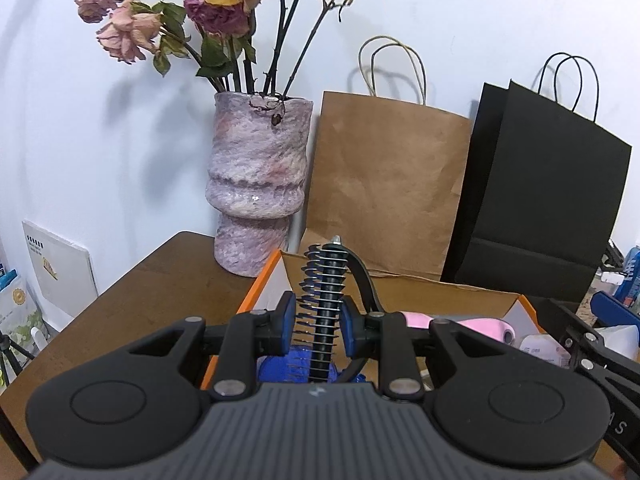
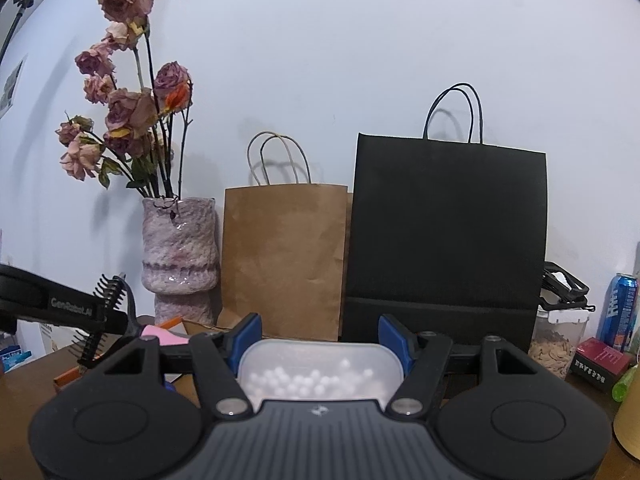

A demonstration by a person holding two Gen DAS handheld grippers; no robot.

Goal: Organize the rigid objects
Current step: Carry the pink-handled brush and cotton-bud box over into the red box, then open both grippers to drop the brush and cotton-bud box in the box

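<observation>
My left gripper (image 1: 318, 320) is shut on a black hairbrush (image 1: 326, 280) with metal bristles. The brush stands upright between the blue pads, above an open orange-rimmed cardboard box (image 1: 264, 276). A pink item (image 1: 480, 326) and a blue item (image 1: 280, 368) lie inside that box. My right gripper (image 2: 320, 338) is shut on a translucent plastic container (image 2: 320, 372) holding several small white balls. The same hairbrush (image 2: 105, 308) shows at the left of the right wrist view, over the box's orange edge (image 2: 172, 322).
Along the white wall stand a mottled pink vase (image 1: 256, 184) of dried roses, a brown paper bag (image 1: 384, 184) and a black paper bag (image 1: 540, 208). To the right are a clear jar (image 2: 556, 344), a blue can (image 2: 622, 312) and a dark red box (image 2: 600, 364). The brown table (image 1: 132, 304) ends at the left.
</observation>
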